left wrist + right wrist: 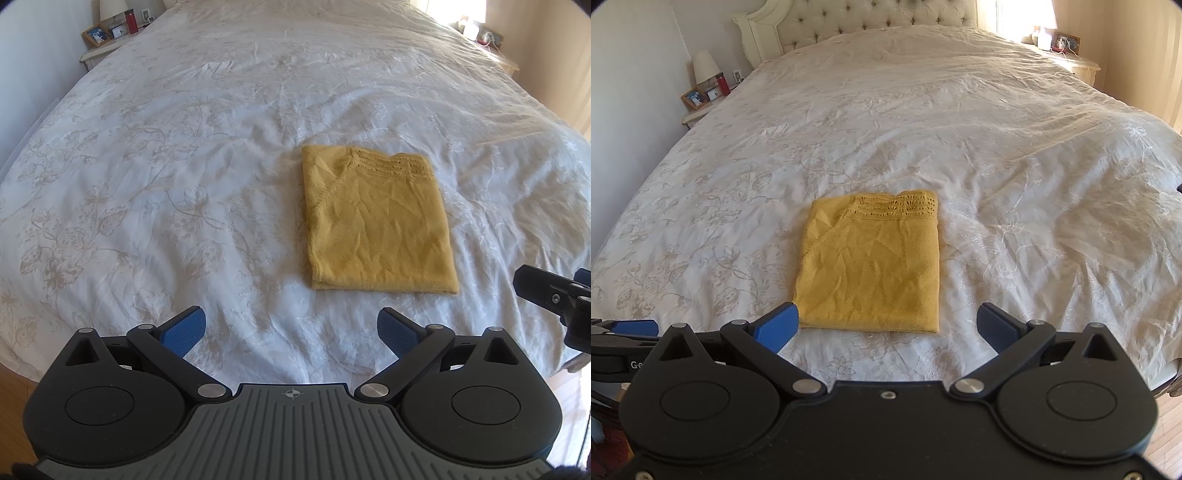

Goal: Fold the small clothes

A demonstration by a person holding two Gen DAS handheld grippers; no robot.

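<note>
Yellow knit top (871, 269), folded flat and lying on the bed (923, 129), is likely handling soft and light, best pinched at its near corners, while the left gripper (291, 328) and right gripper (888, 325) are hovering released and holding nothing.

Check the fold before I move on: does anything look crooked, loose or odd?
Nothing stands out. The yellow garment lies flat in a tidy rectangle on the bedspread, and both the left gripper and the right gripper are open, clear of it.
</note>
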